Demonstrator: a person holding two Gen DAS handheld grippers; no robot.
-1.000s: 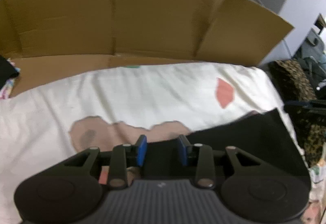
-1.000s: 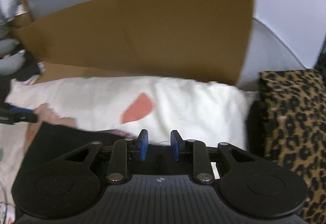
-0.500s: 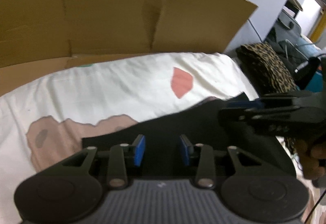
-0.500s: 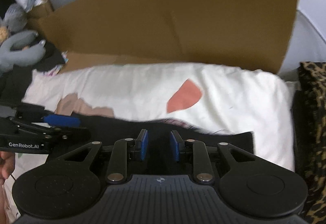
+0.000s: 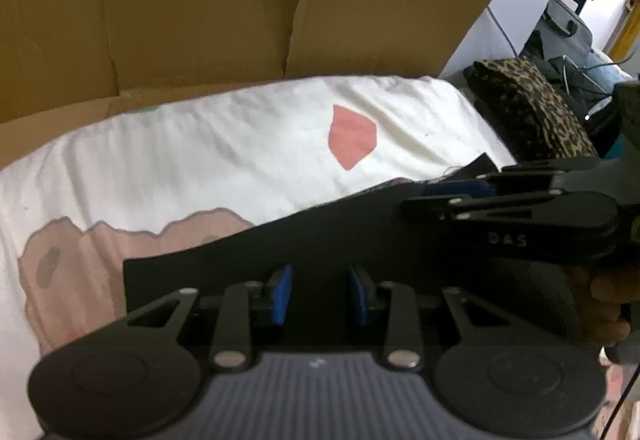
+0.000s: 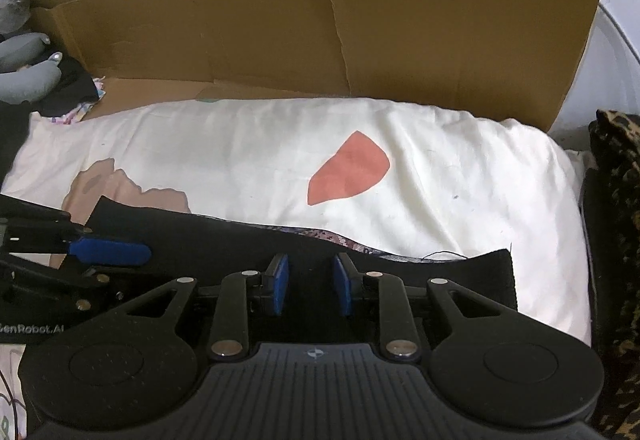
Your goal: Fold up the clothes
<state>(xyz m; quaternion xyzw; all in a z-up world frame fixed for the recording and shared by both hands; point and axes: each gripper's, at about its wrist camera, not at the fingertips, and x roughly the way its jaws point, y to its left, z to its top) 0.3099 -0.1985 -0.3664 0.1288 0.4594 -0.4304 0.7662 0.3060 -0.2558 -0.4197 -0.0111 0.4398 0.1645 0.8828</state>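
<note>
- The black garment lies flat on the white bedsheet, in front of a cardboard sheet.
- The left gripper is over it, jaws closing, narrowly apart (grip unclear).
- The right gripper is likewise narrow, grip unclear.

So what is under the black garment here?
The black garment lies on the cream bedding, partly covering its pinkish-brown printed patch. Whatever lies beneath the garment's middle is covered, and both grippers block its near part.
</note>
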